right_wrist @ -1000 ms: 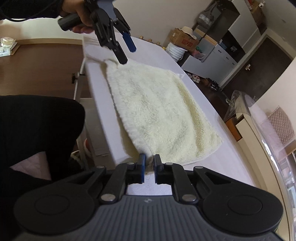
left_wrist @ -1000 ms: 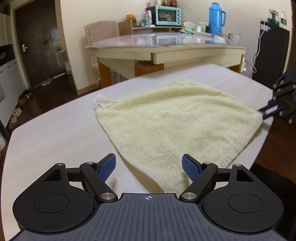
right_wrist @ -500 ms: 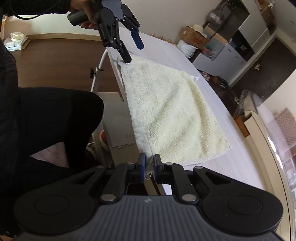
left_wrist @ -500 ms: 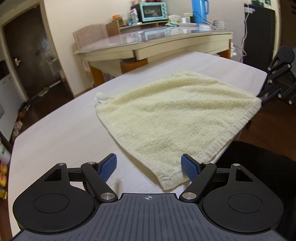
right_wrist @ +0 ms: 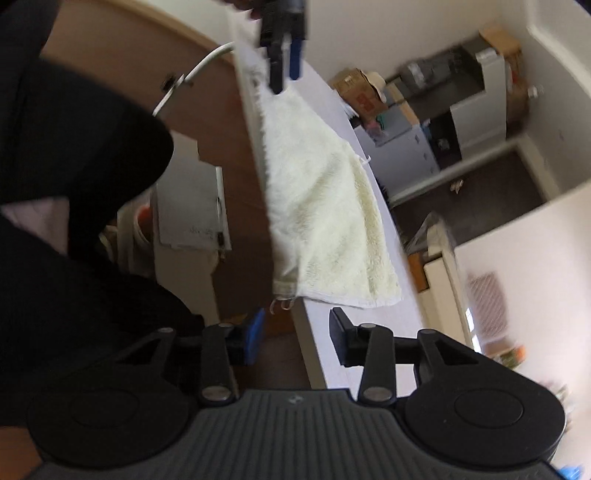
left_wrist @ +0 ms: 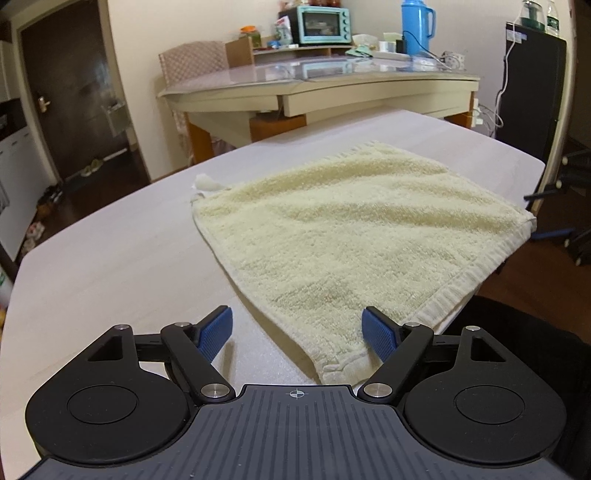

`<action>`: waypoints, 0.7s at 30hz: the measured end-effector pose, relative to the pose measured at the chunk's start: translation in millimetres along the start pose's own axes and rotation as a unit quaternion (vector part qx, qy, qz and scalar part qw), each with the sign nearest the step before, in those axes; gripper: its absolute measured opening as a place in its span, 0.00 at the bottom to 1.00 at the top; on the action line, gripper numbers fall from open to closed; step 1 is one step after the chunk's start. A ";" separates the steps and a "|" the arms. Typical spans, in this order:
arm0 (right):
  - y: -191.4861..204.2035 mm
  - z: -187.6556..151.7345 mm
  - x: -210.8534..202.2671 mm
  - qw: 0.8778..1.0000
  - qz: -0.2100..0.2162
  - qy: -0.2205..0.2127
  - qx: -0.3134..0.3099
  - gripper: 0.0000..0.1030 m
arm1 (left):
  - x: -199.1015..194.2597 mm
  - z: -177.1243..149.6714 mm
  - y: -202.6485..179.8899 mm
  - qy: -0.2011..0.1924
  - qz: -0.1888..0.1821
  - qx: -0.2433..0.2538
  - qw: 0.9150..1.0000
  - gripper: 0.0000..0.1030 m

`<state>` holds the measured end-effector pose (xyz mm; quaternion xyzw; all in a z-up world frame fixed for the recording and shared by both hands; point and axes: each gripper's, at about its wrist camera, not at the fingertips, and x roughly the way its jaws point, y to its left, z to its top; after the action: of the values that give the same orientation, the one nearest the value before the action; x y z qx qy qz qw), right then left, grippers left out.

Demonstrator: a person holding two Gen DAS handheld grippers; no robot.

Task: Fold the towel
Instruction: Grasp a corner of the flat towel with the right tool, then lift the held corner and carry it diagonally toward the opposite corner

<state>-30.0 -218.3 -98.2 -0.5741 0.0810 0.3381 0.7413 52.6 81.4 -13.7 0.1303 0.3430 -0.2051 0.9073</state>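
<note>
The left gripper (left_wrist: 297, 334) is held wide apart, the towel (left_wrist: 343, 236) corner lying unclamped between its pads; the right gripper (right_wrist: 295, 334), jaws just opened, grips nothing; the towel is spread flat along the tabletop (left_wrist: 110, 258) edge; no fold is made yet.

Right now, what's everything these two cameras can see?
towel: one, pale yellow, flat on the white table, near corner between the left gripper's pads
white table: one, under the towel
side table: one, cream, behind
toaster oven: one, teal, on the side table
thermos: one, blue, on the side table
door: one, dark brown, far left
cardboard box: one, brown, by the far wall
left gripper: black, blue pads, open
right gripper: black, open at the table edge, jaws just opened, towel corner released
</note>
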 end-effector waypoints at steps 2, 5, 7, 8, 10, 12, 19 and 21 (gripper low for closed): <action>1.6 2.5 4.1 1.000 -0.014 -0.014 -0.002 0.39 | -0.2 -0.2 0.1 0.001 0.000 -0.002 1.000 0.80; 0.9 6.2 6.2 0.999 -0.025 -0.032 -0.008 0.32 | 0.5 -0.6 1.7 0.005 0.004 -0.006 1.000 0.80; -2.0 9.4 4.1 0.999 -0.022 -0.043 -0.011 0.31 | 0.7 -0.8 2.9 0.008 0.006 -0.009 1.000 0.80; -3.4 10.8 3.4 0.999 -0.018 -0.045 -0.011 0.23 | 0.5 -1.2 3.2 0.010 0.005 -0.010 1.000 0.80; -5.6 12.2 1.3 0.999 -0.016 -0.046 -0.007 0.16 | -0.9 -2.1 3.4 0.014 0.006 -0.010 1.000 0.80; -9.0 14.0 -2.2 0.999 -0.009 -0.048 0.003 0.16 | -4.6 -4.2 4.0 0.019 0.007 -0.010 1.000 0.80; -16.3 22.2 -12.9 0.998 -0.005 -0.060 0.004 0.15 | -18.0 -14.0 3.9 0.027 0.011 -0.016 0.999 0.80; -19.2 24.4 -13.6 0.998 -0.002 -0.060 -0.003 0.15 | -21.5 -14.6 2.3 0.026 0.017 -0.010 0.999 0.80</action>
<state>-35.4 -203.9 -68.0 -0.5553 0.0339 0.3712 0.7434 30.8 95.0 -9.6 0.1321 0.3662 -0.1832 0.9027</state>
